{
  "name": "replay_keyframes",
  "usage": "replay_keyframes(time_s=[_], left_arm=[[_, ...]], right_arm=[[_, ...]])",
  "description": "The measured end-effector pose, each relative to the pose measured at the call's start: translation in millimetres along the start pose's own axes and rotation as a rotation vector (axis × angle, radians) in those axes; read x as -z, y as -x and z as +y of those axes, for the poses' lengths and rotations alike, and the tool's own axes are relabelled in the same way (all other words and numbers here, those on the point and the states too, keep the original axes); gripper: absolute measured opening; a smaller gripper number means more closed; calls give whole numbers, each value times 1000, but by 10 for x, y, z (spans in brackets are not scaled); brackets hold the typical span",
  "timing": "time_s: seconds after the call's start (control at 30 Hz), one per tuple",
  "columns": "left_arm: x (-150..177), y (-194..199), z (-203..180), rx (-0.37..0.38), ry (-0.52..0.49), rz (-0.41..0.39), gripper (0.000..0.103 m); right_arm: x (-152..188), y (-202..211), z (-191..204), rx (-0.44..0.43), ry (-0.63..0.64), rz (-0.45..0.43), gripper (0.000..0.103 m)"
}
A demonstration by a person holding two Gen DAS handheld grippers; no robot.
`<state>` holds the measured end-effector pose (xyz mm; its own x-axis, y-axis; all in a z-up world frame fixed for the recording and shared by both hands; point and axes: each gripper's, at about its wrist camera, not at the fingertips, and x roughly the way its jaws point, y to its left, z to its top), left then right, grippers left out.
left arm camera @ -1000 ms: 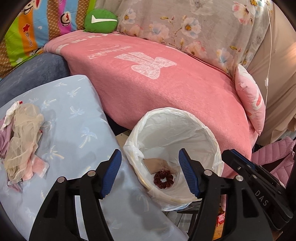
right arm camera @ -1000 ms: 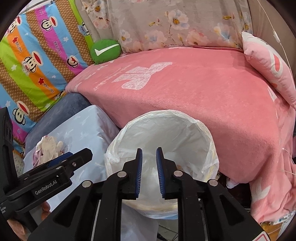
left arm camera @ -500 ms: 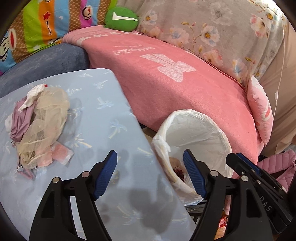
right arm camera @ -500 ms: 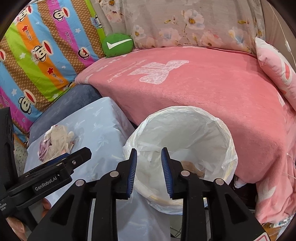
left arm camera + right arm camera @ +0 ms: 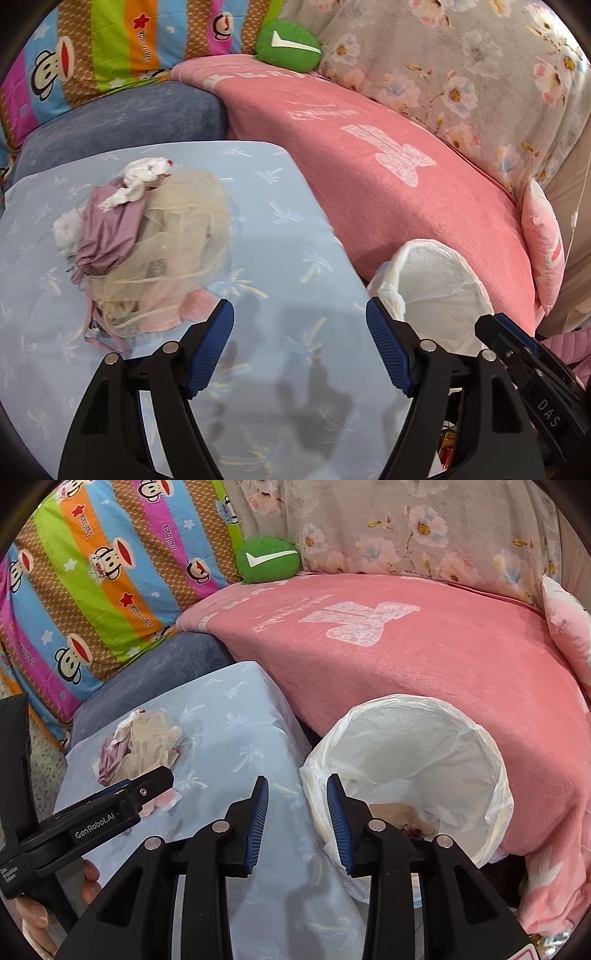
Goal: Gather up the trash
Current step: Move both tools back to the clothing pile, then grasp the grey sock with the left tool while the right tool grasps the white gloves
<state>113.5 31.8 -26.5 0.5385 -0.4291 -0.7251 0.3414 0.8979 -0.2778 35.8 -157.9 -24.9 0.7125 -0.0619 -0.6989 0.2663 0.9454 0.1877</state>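
Blue ribbed pads line both pairs of fingers you hold, and neither pair has anything between them. Your left gripper stands wide apart over the pale blue tablecloth printed with palm trees; only bare cloth and shadow lie in the gap. The trash pile sits on that cloth up and to the left of the left finger: a beige mesh wad, a crumpled mauve piece, a twisted white tissue on top and a pink scrap at the near edge. That pink scrap lies just beside the left fingertip, and whether they touch you cannot tell from this view. Your right gripper is narrower, its jaws opening, with nothing in the gap but tablecloth and the edge of the bin liner. Its right finger stands in front of the rim of the white-lined trash bin, which stands off the table's right edge against the pink blanket. Inside the bin you can see a tan paper scrap and something dark red beside it. From the right wrist view, the trash pile lies well to the left of your right fingers, just beyond the tip of the left gripper, with your left hand at the lower left corner.
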Motion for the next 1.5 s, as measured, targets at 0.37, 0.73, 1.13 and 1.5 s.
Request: replay_keyframes(time_s=[0.37,0.73,1.13,1.5], left_arm=[[-64,143,671,-98,62,-37,87],[-228,215,1470,-200,151,-69,87],[-393,-51,2153,-225,247,-31,85],[-459,-310,2446,-148,330,16,67]], right_arm=[[-111,-101,467,-40,67,-1,45],[-297,-413,1152,-155,116,29,45],[-520,-963,1998,-224,198,55,45],[-590,-1489,2490,-252,221,104,45]])
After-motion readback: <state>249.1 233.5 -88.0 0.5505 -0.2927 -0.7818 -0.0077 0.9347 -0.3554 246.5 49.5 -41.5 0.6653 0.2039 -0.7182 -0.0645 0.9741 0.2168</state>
